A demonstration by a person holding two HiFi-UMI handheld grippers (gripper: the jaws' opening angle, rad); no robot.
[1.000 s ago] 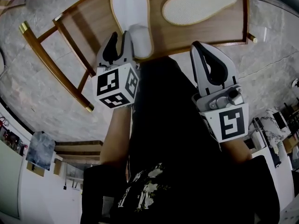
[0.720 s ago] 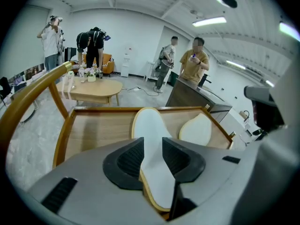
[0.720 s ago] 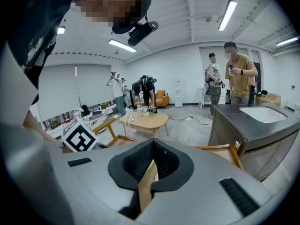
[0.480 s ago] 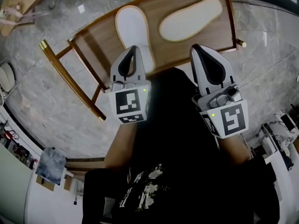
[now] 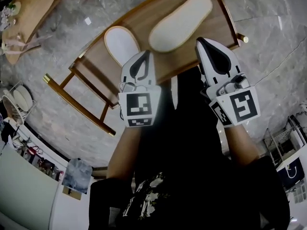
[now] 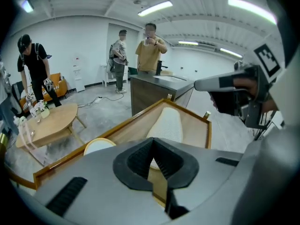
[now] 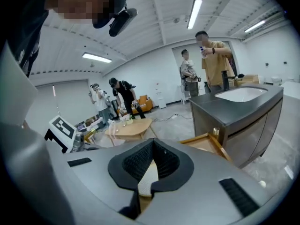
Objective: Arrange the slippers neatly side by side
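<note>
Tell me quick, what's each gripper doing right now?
Left gripper: just closed, jaws together, holding nothing.
Right gripper: closed, holding nothing.

My left gripper (image 5: 142, 57) has come off the white slipper (image 5: 119, 43): its jaws were spread round the heel a second ago, they've just been closing and now meet on nothing, pulled back and rolled a bit. Right gripper (image 5: 207, 44) drifted over the table (image 5: 225, 18) edge. Head swung too, so everything sits skewed in view
</note>
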